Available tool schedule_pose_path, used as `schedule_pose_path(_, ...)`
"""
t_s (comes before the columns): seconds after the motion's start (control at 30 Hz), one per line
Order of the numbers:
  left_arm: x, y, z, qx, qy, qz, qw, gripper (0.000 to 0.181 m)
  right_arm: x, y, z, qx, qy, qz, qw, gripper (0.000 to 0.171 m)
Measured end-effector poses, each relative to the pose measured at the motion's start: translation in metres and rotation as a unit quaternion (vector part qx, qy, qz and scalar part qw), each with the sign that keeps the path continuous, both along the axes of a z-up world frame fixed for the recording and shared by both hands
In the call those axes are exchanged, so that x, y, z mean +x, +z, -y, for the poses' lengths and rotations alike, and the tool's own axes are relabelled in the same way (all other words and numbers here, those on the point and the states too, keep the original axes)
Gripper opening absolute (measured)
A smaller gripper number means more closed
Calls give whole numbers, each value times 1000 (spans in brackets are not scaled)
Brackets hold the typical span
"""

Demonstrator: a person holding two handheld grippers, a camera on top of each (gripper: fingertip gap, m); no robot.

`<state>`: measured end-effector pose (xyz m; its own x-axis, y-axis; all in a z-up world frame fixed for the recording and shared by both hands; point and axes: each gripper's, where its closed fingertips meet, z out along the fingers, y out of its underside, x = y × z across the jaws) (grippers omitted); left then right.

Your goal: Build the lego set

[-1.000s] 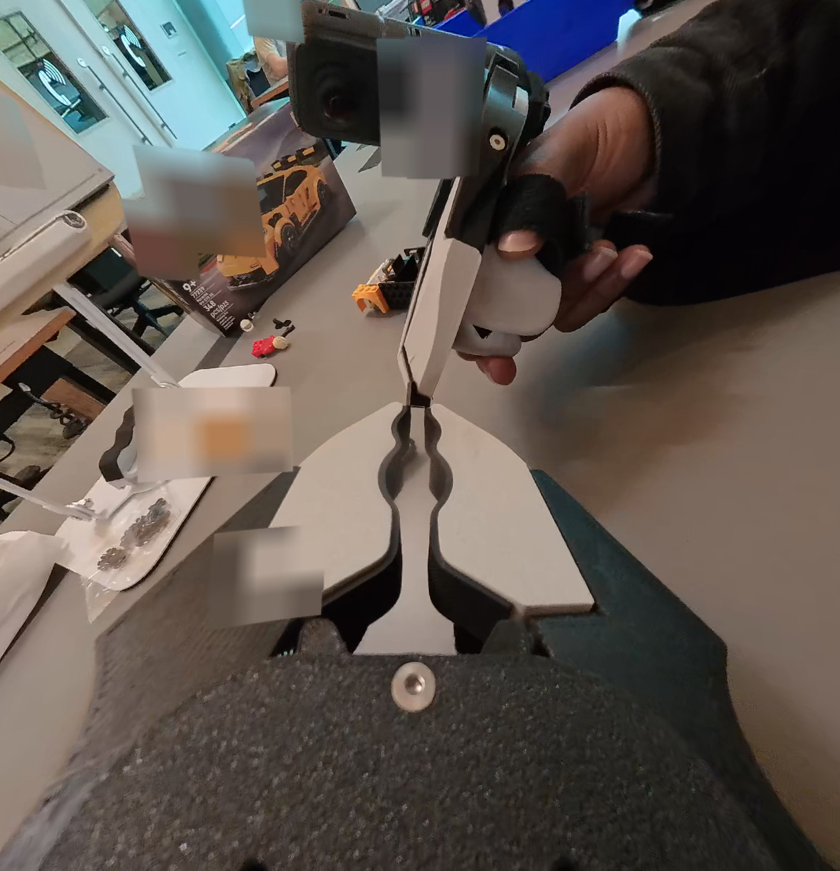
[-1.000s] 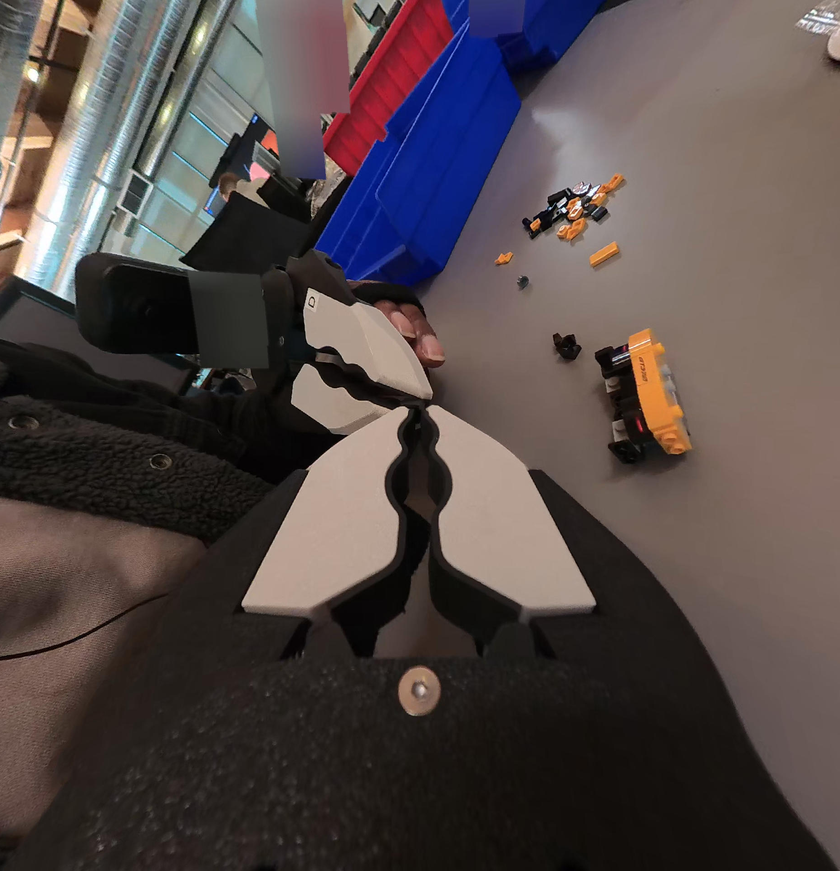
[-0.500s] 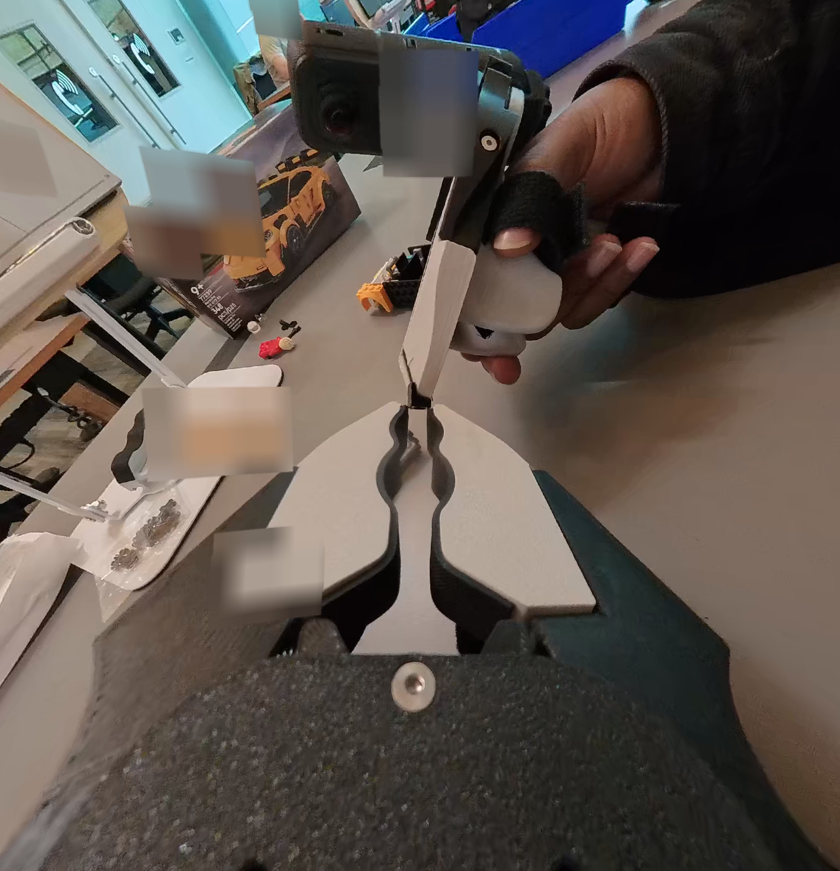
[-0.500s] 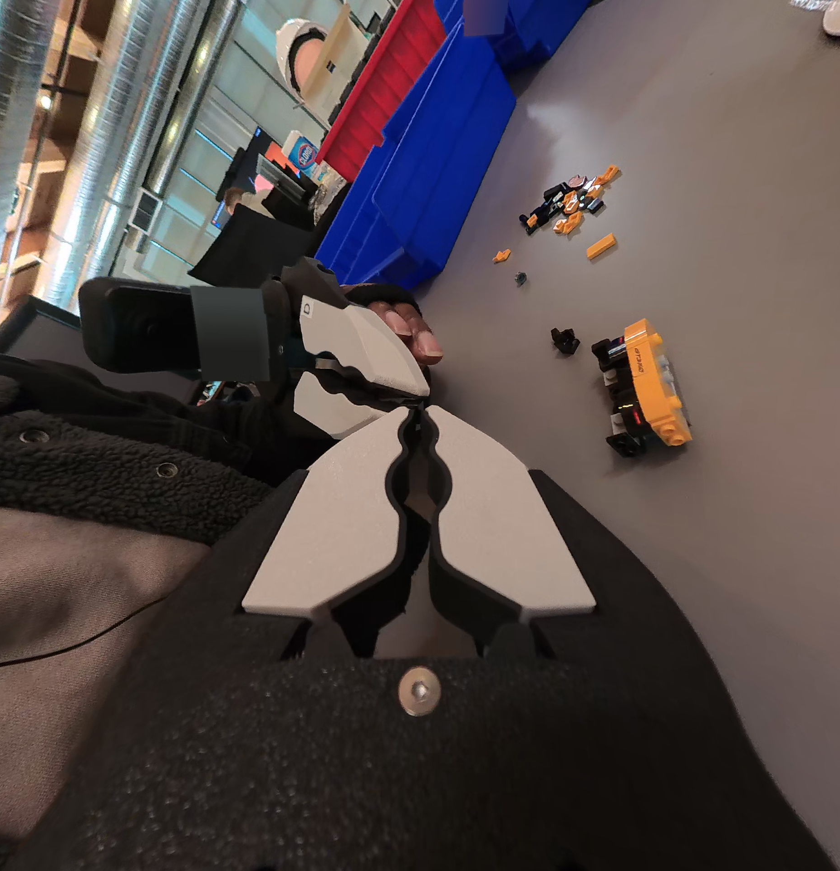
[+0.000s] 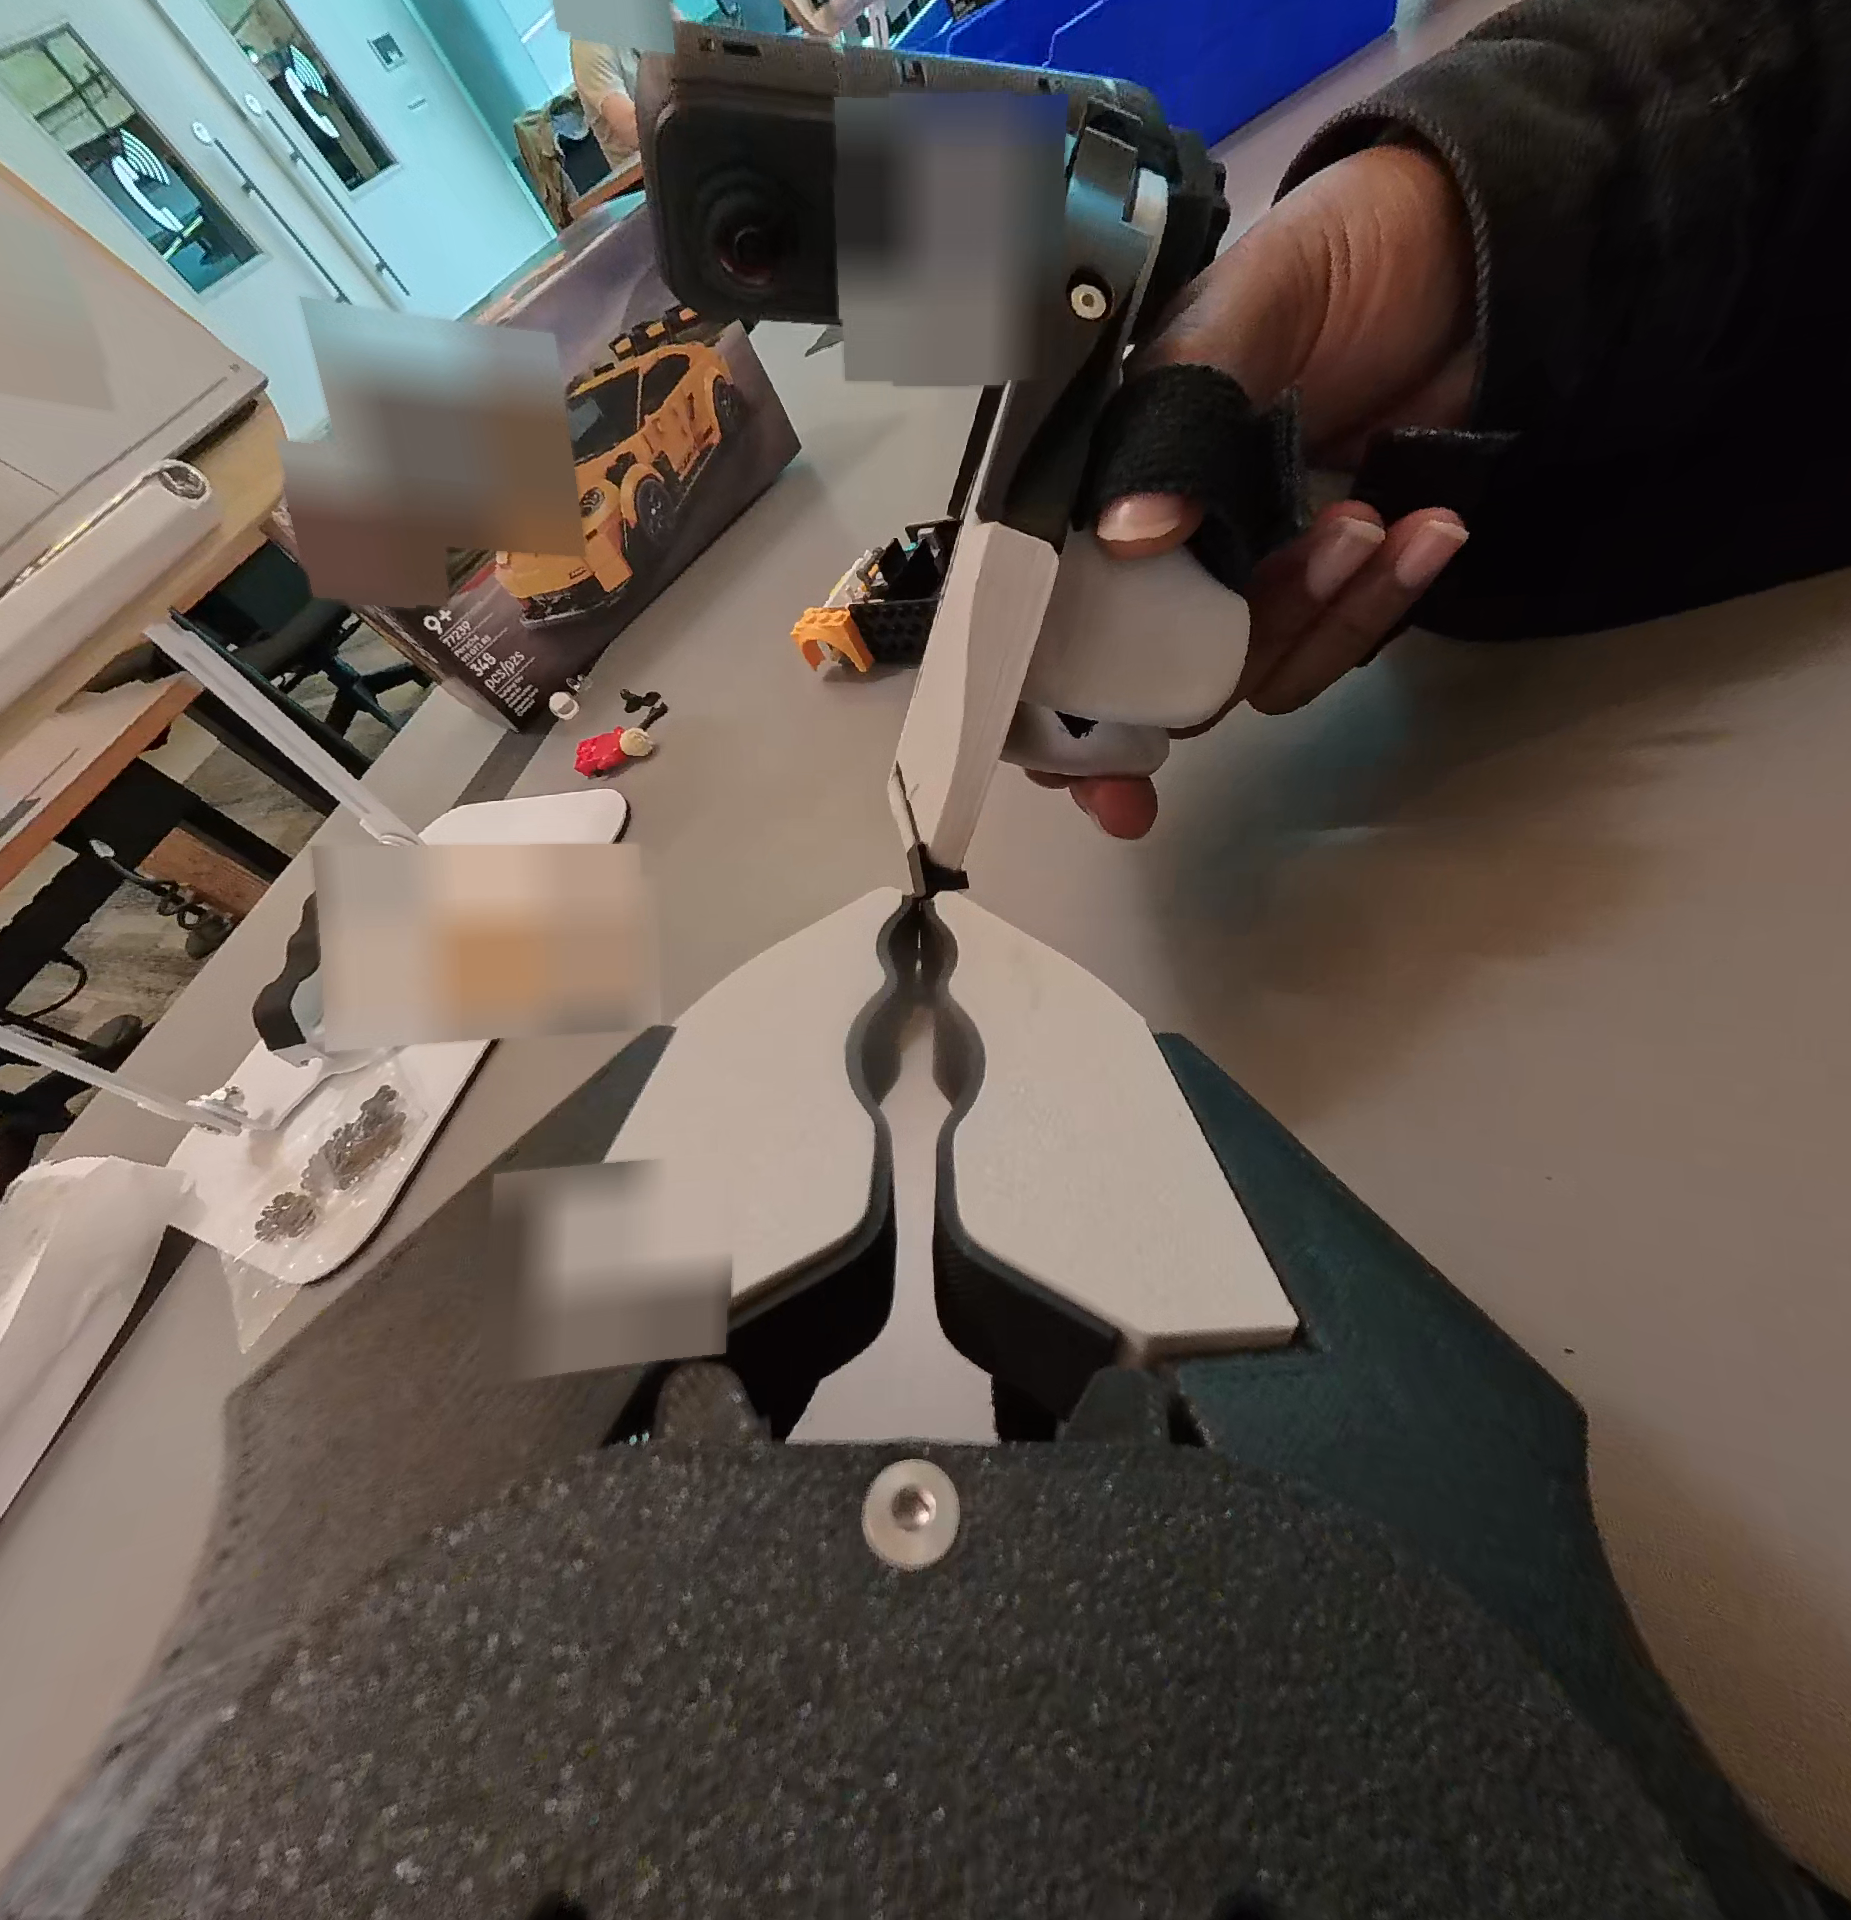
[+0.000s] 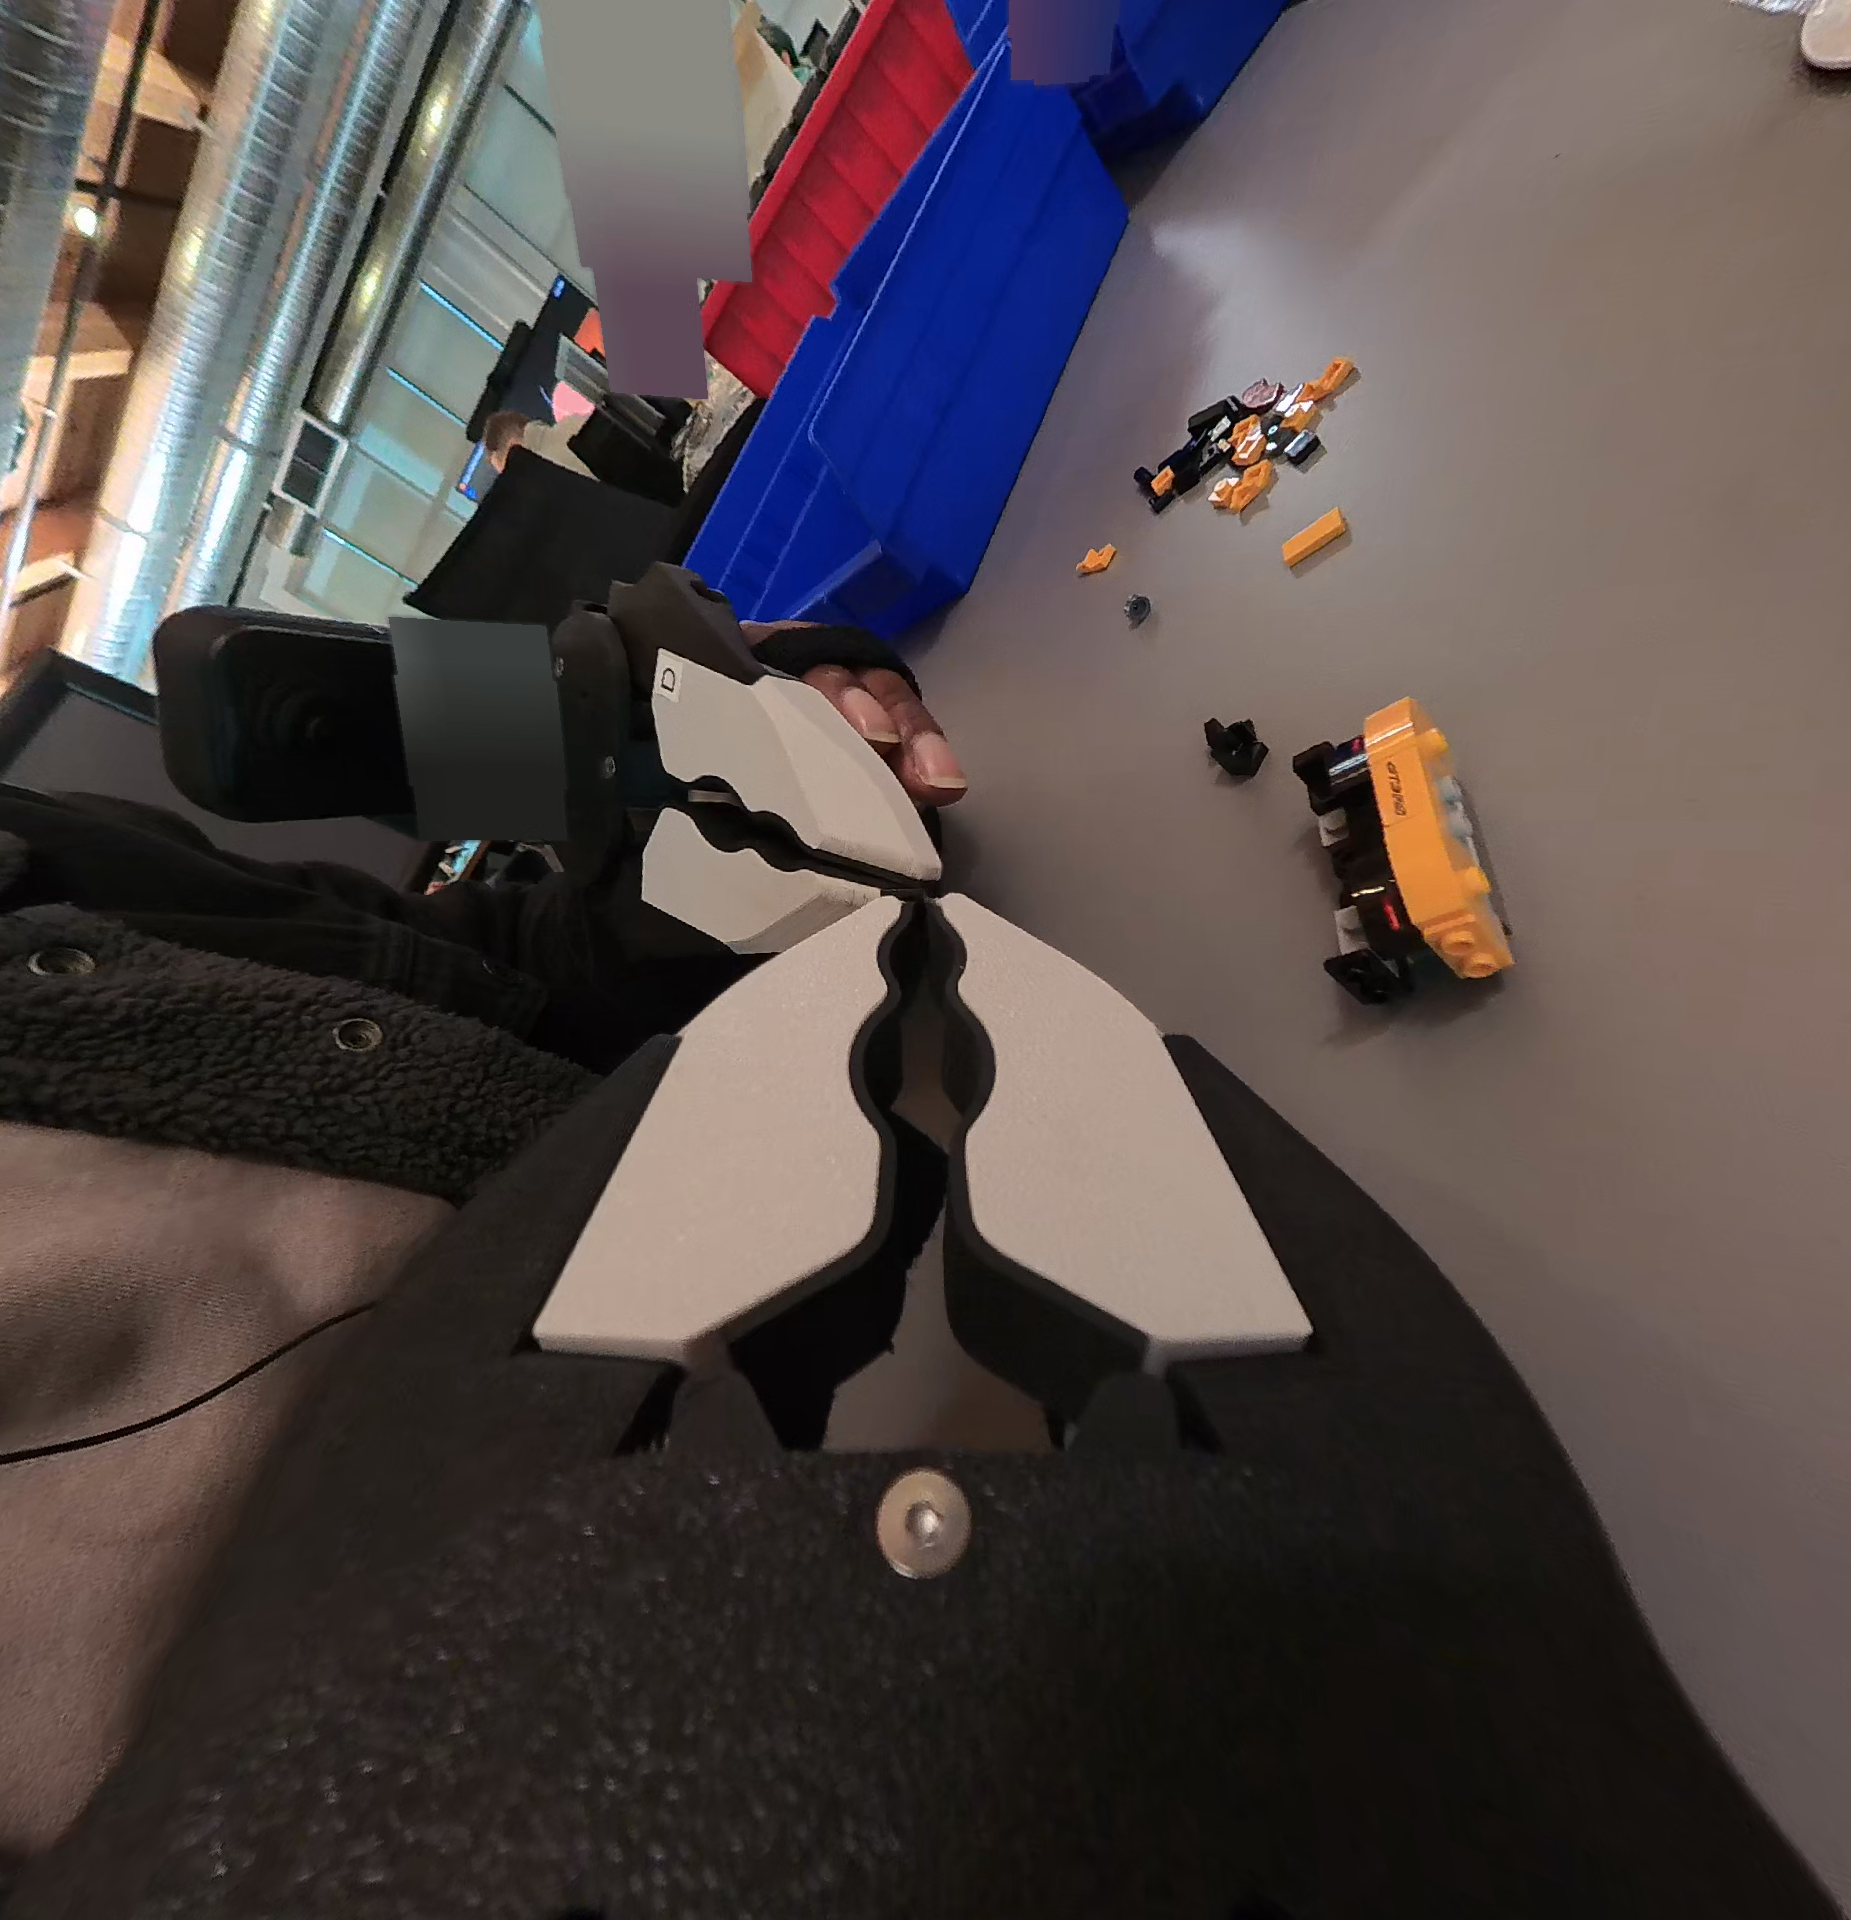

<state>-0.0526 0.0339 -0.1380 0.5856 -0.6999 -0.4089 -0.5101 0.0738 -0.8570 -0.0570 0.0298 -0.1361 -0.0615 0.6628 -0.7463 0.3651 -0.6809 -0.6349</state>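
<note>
Two claws meet tip to tip over the grey table (image 5: 1523, 987)

Go slow and keep both tips lined up. The left gripper (image 5: 919, 914) is squeezed together. The right gripper (image 5: 926, 868), just past it, pinches a tiny black piece (image 5: 940, 879). The orange lego car (image 6: 1404, 847) sits right of the tips.

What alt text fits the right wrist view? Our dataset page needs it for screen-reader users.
Two closed hand-held grippers meet tip to tip above a grey table: the right hand-held gripper in the foreground, the left hand-held gripper coming in from the left. Farther right sit a partly built orange-and-black lego car section, loose pieces and blue bins.
</note>
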Motion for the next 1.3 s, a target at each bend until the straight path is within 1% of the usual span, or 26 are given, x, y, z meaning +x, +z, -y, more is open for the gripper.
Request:
schedule_pose_path(0.2, 2, -5, 0, -4, -5, -12, 1000, 9, -1, -4, -1, 16, -3, 12, 1000, 1)
schedule_pose_path(0.5, 1, -8, 1, -2, -3, -26, 1000, 6, -1, -7, -1, 20, -5, 19, 1000, 1)
schedule_pose_path(0.57, 0, -7, 1, -9, -3, -17, 1000, 2, -1, -6, -1, 15, -4, 15, 1000, 1)
schedule_pose_path(0.7, 0, -1, 2, -45, -13, 40, 998, 2, 0, -1, 0, 4, 0, 2, 1000, 1)
schedule_pose_path(0.77, 0, -1, 2, -55, -15, 52, 997, 2, 0, -1, -1, 4, -2, 2, 1000, 1)
schedule_pose_path(0.97, 3, -3, 3, -56, -18, 50, 997, 11, 0, -3, -3, 9, -11, 8, 1000, 1)
schedule_pose_path(1.17, 2, -5, 2, -59, -10, 42, 997, 9, -1, -5, -2, 20, -10, 15, 1000, 1)
schedule_pose_path(1.3, 2, -4, 3, -73, -13, 55, 996, 8, -1, -4, -2, 18, -7, 12, 1000, 1)
